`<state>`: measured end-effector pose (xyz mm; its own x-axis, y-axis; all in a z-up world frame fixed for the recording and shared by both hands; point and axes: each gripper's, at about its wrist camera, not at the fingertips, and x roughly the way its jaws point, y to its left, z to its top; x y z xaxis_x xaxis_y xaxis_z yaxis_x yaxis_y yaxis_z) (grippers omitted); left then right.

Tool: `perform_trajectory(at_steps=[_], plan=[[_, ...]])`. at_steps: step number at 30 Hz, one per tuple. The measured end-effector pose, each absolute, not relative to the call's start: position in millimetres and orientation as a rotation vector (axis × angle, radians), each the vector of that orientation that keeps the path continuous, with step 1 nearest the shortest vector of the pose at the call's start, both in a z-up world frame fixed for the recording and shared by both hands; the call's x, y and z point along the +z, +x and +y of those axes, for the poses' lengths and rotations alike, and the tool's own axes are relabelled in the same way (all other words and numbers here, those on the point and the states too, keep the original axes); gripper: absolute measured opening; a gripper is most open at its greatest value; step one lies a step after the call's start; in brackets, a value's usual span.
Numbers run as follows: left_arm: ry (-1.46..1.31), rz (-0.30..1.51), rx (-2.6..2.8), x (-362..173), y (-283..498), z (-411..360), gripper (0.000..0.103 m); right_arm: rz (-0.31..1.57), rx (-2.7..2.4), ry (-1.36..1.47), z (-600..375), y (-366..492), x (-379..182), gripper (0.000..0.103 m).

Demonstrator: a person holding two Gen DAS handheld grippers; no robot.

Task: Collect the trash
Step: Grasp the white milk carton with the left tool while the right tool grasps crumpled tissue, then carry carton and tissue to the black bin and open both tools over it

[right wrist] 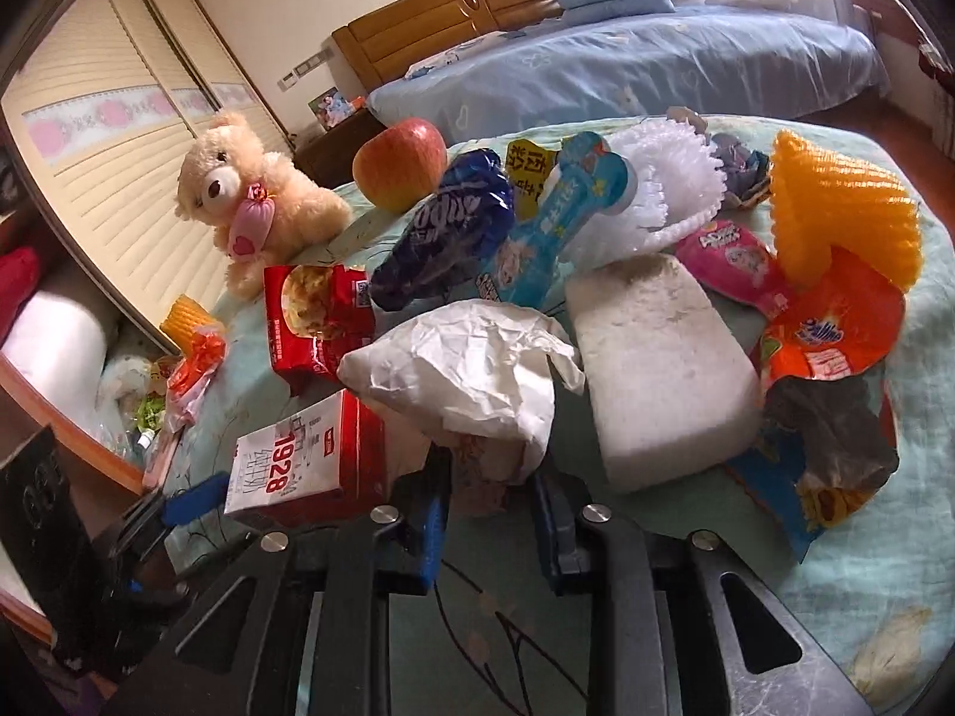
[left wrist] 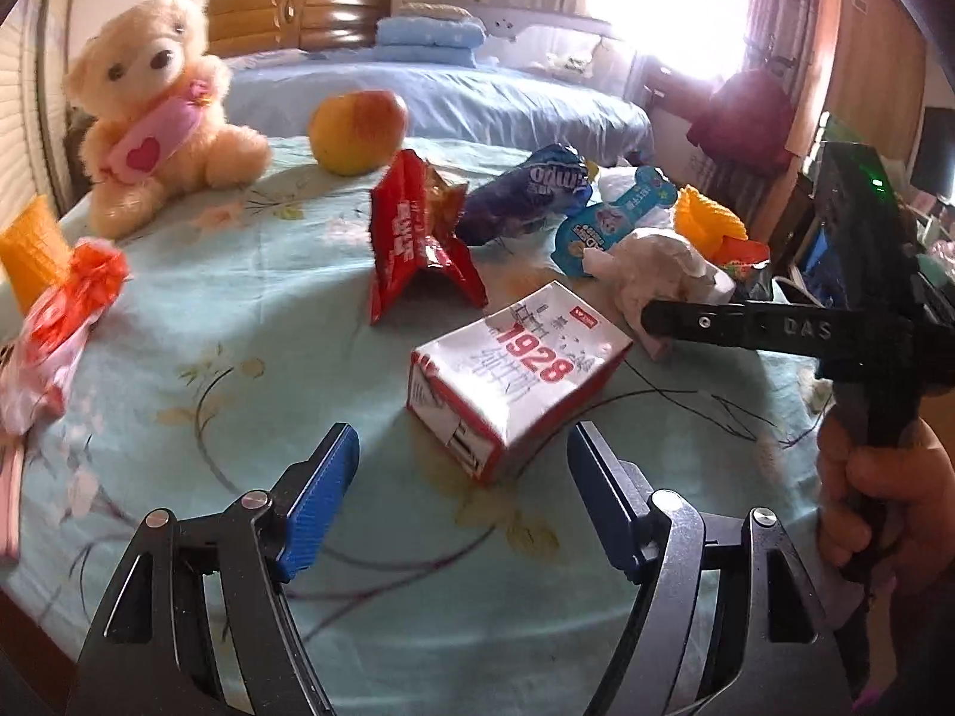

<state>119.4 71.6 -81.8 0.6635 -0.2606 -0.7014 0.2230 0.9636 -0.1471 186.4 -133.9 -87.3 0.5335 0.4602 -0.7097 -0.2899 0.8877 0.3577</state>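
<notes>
A red and white carton marked 1928 (left wrist: 519, 382) lies on the flowered tablecloth, just ahead of my open, empty left gripper (left wrist: 459, 495); it also shows in the right wrist view (right wrist: 304, 459). My right gripper (right wrist: 489, 513) is shut on the lower edge of a crumpled white paper wad (right wrist: 471, 370), which shows in the left wrist view (left wrist: 656, 274) with the right gripper's black finger across it. Around lie a red snack bag (left wrist: 412, 238), a dark blue wrapper (left wrist: 525, 197), a light blue bone-shaped pack (right wrist: 537, 227) and an orange wrapper (right wrist: 835, 328).
A teddy bear (left wrist: 161, 101) and an apple (left wrist: 358, 131) sit at the table's far side. A white foam block (right wrist: 656, 370), yellow foam nets (right wrist: 835, 203) and a white foam net (right wrist: 662, 191) crowd the right. A bed stands behind the table.
</notes>
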Motion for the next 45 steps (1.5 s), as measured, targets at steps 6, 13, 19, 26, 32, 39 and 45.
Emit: perform_trajectory(at_steps=[6, 13, 19, 26, 32, 39, 45], plan=[[0.011, 0.798, -0.313, -81, 134, 62, 0.075, 0.884, 0.486, 0.236, -141, 169, -76, 0.022], [0.079, 0.765, -0.347, -82, 129, 42, 0.051, 0.842, 0.484, 0.265, -164, 139, -60, 0.022], [0.057, 0.744, -0.358, -75, 112, 23, 0.050, 0.810, 0.437, 0.273, -191, 122, -53, 0.022], [0.067, 0.715, -0.430, -60, 98, -19, 0.050, 0.790, 0.352, 0.293, -234, 105, -54, 0.022], [0.097, 0.717, -0.476, -54, 94, -62, 0.050, 0.776, 0.273, 0.326, -275, 95, -57, 0.022], [0.130, 0.729, -0.527, -49, 97, -111, 0.050, 0.767, 0.191, 0.340, -315, 83, -60, 0.022], [0.162, 0.734, -0.557, -48, 100, -146, 0.050, 0.760, 0.112, 0.343, -347, 77, -61, 0.022]])
